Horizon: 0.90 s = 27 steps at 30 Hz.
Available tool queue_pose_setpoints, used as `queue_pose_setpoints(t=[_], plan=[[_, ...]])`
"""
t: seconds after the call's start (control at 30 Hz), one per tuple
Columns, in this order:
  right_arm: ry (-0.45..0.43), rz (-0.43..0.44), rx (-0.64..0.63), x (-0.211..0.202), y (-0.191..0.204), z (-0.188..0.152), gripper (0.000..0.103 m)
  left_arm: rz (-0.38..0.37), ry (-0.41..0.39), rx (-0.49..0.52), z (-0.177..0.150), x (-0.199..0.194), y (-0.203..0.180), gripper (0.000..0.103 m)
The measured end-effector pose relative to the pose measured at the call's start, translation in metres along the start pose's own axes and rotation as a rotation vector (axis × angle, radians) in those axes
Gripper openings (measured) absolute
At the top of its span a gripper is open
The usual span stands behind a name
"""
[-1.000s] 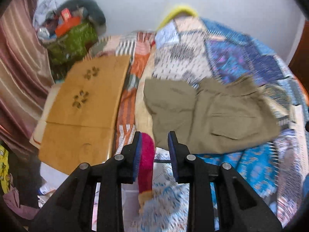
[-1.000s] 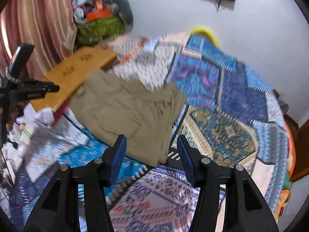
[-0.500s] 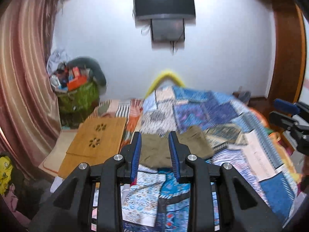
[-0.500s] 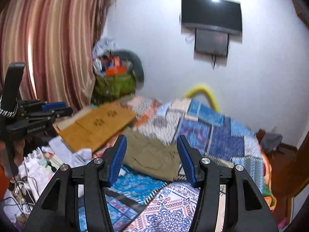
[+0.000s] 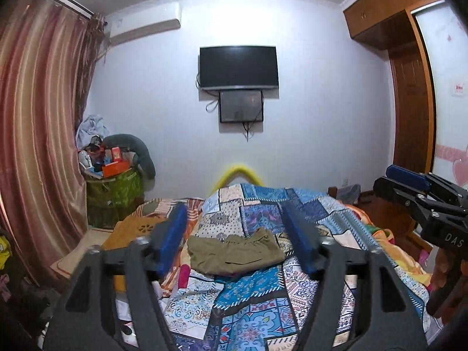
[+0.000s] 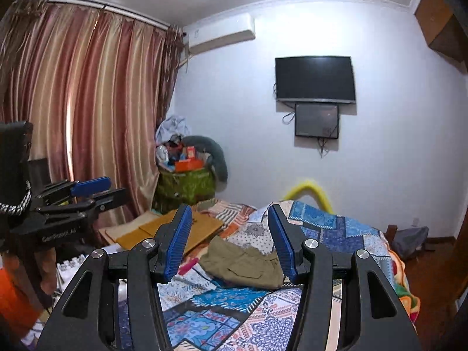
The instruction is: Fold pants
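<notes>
- The olive green pants point(image 5: 235, 252) lie folded in a small flat pile on the bed point(image 5: 263, 301), on top of a patchwork quilt point(image 5: 292, 210) with blue, white and orange squares
- The left gripper point(image 5: 239, 244) is up in the air, well back from the pants, and its jaws are spread wide with nothing between them
- The right gripper point(image 6: 230, 242) is also up in the air, away from the pants, and its jaws are wide apart and hold nothing
- Neither gripper touches the pants
- A flat wooden board point(image 6: 187, 228) lies just to the left of the pants
- A black TV point(image 5: 238, 67) hangs on the white wall, with a smaller dark screen point(image 5: 241, 106) right under it
- Striped pink and gold curtains point(image 6: 87, 111) hang on the left
- A green basket point(image 6: 187, 185) full of things stands in the corner by the curtains
</notes>
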State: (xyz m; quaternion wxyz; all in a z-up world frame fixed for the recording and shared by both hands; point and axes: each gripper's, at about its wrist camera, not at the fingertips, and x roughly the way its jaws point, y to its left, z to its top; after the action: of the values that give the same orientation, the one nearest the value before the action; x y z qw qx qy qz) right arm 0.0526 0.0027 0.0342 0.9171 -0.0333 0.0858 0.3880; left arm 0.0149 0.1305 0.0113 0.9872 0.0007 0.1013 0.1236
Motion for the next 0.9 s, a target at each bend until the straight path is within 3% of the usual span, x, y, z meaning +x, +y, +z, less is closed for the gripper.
queue_pose_setpoints(t=[0.07,0.13,0.2,0.43,0.9], plan=[[-0.016,-0.024,0.005,-0.003,0.000,-0.002,0.057,0.008,-0.022,-0.003,-0.003,-0.006,-0.002,0.088],[-0.023,-0.033,0.020,-0.006,0.000,-0.003,0.072,0.009,-0.036,-0.005,-0.004,-0.015,-0.005,0.094],[-0.024,-0.033,0.028,-0.008,0.001,-0.004,0.074,0.006,-0.047,-0.008,-0.006,-0.019,-0.006,0.102],[-0.030,-0.073,0.038,-0.020,0.004,-0.009,0.101,0.019,-0.064,0.003,-0.010,-0.024,-0.010,0.103],[-0.054,-0.086,0.078,-0.039,0.000,-0.015,0.102,0.013,-0.067,0.013,-0.015,-0.026,-0.020,0.103]])
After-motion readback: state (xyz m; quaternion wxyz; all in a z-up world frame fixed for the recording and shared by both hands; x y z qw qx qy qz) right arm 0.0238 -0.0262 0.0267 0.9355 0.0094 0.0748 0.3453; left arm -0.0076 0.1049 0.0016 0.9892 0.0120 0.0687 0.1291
